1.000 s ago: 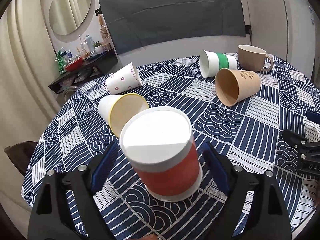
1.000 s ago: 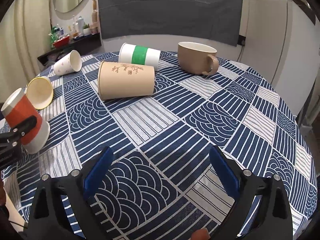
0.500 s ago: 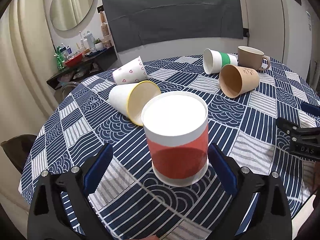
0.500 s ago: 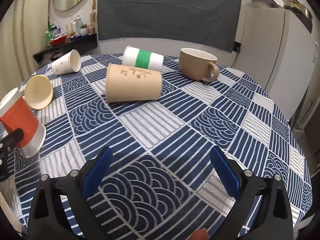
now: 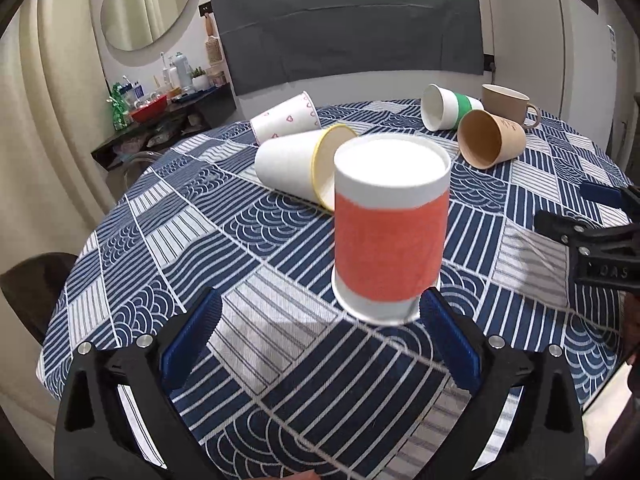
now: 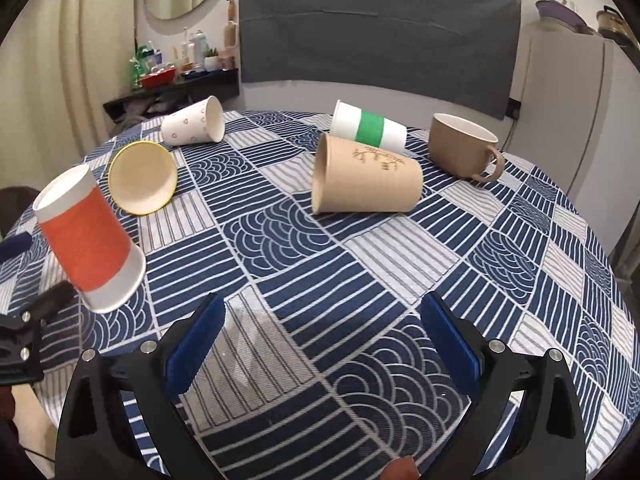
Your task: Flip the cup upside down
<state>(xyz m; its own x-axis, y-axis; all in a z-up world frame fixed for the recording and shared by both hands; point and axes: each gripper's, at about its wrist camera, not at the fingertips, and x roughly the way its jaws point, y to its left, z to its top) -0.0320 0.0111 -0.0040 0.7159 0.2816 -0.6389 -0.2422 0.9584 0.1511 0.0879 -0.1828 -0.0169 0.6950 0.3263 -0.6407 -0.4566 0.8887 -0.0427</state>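
Observation:
A red and white paper cup stands upside down, rim on the patterned tablecloth. It also shows at the left of the right wrist view. My left gripper is open and empty, just in front of the cup, its blue pads apart from it. My right gripper is open and empty over the cloth, to the right of the cup.
Several cups lie on their sides farther back: a yellow-rimmed one, a heart-print one, a green-banded one and a tan one. A tan mug stands upright. The near table edge runs below both grippers.
The red cup went from tilted between my left gripper's fingers to standing upside down on the cloth. My left gripper has drawn back from it. The right gripper has shifted slightly.

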